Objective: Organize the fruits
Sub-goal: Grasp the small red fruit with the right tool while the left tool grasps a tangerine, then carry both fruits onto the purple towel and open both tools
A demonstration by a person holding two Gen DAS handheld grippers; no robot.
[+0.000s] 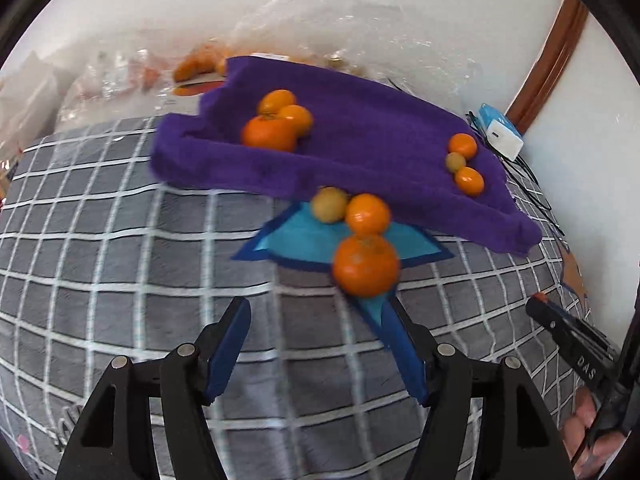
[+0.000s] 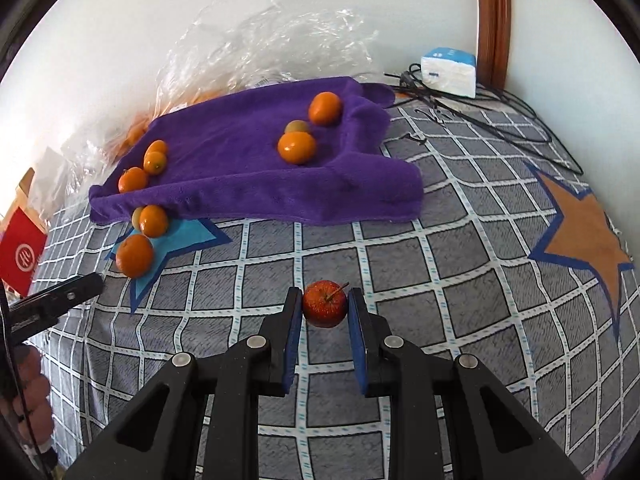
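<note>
A: What is the right tool [image 2: 325, 307] doing?

B: It pinches a small red apple [image 2: 324, 303] between its two blue pads, stem tilted up to the right. The apple sits over the grey checked bedspread [image 2: 420, 280], in front of the purple towel [image 2: 248, 168].

A: And the left tool [image 1: 320, 312]?

B: Its fingers are spread wide with nothing between them. It points toward a big orange [image 1: 366, 266] lying on a light blue star patch [image 1: 296, 240], just ahead of the right fingertip. From the right wrist view, the left tool's dark tip [image 2: 76, 286] shows at the left edge, near that same orange [image 2: 135, 255].

A: Where is the rest of the fruit?

B: Right behind the big orange are a smaller orange [image 1: 367, 214] and a yellowish-green fruit [image 1: 329, 205], touching each other at the towel's front edge. On the towel there are two clusters. One is three oranges [image 1: 276, 124] packed together toward the left side. The other, toward the right end, is two oranges with a small greenish fruit [image 1: 456, 161] between them.

A: Anything else around?

B: Crumpled clear plastic [image 2: 280, 40] lies behind the towel against the white wall, with more orange fruit blurred inside it. A white and blue box [image 2: 450, 70] with black cables [image 2: 500, 120] sits in the far corner, an orange star patch [image 2: 584, 236] marks the bedspread on the right, and a red box [image 2: 20, 252] shows at the left edge.
</note>
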